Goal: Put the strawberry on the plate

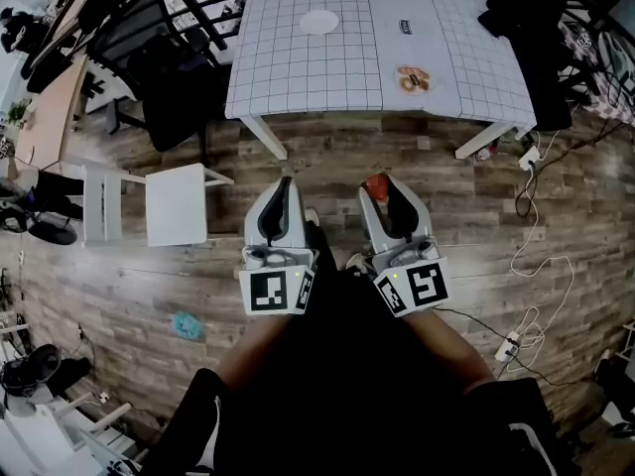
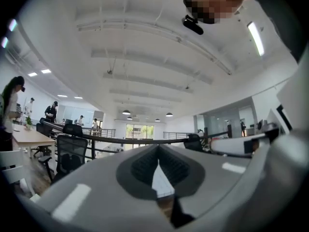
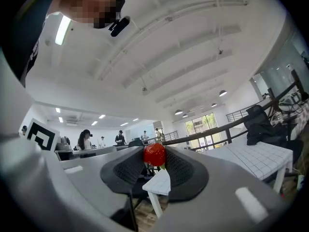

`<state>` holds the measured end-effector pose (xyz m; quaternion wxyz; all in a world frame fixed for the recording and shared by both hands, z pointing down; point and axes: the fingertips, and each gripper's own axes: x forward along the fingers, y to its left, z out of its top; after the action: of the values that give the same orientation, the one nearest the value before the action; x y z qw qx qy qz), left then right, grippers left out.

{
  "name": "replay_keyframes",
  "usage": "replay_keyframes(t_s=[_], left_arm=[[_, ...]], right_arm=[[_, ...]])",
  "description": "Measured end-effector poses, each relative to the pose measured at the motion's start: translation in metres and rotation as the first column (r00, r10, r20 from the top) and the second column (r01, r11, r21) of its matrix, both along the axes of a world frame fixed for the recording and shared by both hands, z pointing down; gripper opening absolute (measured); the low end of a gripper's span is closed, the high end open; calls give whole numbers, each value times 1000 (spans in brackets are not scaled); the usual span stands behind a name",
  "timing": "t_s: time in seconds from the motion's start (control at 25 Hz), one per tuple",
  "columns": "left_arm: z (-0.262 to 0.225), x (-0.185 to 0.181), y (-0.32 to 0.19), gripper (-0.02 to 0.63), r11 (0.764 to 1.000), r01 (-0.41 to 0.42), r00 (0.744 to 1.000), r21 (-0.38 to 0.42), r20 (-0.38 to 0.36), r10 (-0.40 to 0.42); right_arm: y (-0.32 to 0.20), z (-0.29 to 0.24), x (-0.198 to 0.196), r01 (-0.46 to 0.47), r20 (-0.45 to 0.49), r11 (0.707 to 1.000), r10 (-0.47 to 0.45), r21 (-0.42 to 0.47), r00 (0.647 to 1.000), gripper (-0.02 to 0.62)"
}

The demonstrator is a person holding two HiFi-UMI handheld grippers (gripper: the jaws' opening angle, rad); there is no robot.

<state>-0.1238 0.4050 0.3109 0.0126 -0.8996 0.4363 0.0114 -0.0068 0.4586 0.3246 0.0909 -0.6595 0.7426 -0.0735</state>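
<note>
Right gripper (image 3: 155, 161) pinches the strawberry (image 3: 155, 154) at its very pad tips, left gripper (image 2: 158, 151) closed and empty; plate (image 1: 319, 22) lies well apart on the table (image 1: 288, 72), so the berry may slip out mid-carry.

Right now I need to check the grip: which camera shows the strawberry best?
The right gripper view: the strawberry sits clear and close, pinched between the right gripper's fingers. The head view shows only a small red patch at that gripper's tip. The left gripper view shows none of it.
</note>
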Motion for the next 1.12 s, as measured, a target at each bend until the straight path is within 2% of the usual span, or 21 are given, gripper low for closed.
replay_keyframes(t_s=[0.12,0.24,0.36,0.52,0.72,0.88,1.12], left_arm=[[7,-6,-13,8,1000,14,1000,-4,26,-14],[18,-6,-29,8,999,19,1000,-32,20,-18],[32,2,-52,8,997,5,1000,-73,9,-4],[44,22,-92,8,996,-38,999,-79,-1,38],[42,46,-179,8,997,-61,998,-40,-27,60],[35,59,-242,8,998,-55,998,-15,-33,55],[41,76,-308,8,990,-92,996,-107,-31,89]], right_arm=[[-3,6,21,-52,10,999,52,-15,999,132],[-12,16,36,-87,9,995,88,-41,996,133],[-29,22,44,-97,16,994,98,-55,995,133],[-64,26,50,-92,-14,993,91,-68,996,133],[-129,32,71,-102,-88,988,92,-113,992,133],[-203,39,77,-67,-101,987,53,-145,993,133],[-311,24,73,-17,-110,988,0,-151,994,133]])
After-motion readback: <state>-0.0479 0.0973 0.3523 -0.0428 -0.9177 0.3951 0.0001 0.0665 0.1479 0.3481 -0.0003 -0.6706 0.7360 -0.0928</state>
